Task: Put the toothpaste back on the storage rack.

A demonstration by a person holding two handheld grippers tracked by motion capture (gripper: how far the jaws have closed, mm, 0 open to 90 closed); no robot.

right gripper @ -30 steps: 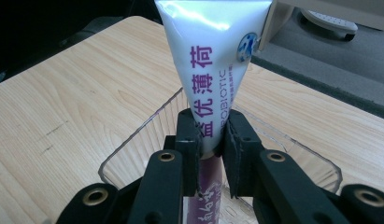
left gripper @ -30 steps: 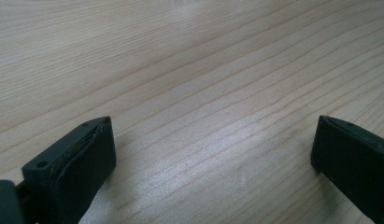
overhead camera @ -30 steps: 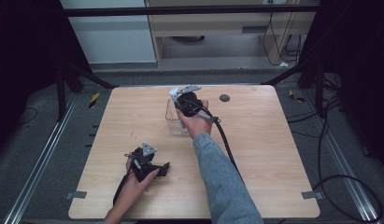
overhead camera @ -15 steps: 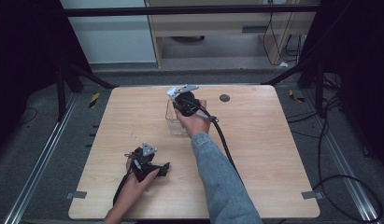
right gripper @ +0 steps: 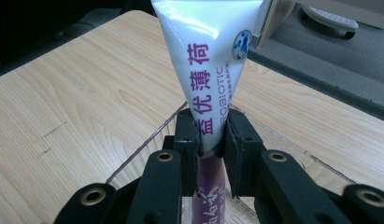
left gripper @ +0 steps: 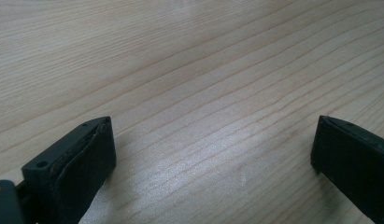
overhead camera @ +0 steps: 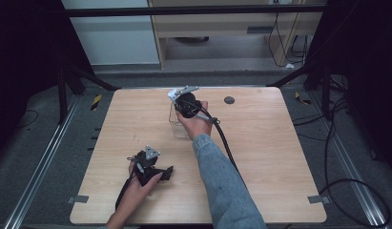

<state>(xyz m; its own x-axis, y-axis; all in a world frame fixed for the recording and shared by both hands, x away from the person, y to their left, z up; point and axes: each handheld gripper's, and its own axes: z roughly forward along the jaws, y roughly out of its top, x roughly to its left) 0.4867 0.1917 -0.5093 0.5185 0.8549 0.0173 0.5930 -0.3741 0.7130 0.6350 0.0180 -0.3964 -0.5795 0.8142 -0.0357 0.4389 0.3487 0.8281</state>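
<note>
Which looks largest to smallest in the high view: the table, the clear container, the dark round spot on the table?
1. Table
2. Clear container, partly hidden by the hand
3. Dark round spot

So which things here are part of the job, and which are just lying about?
In use:
- tube, pinched in the right gripper
- clear box below it

Lying about:
- left gripper, open, resting on the table
- dark round spot on the table
</note>
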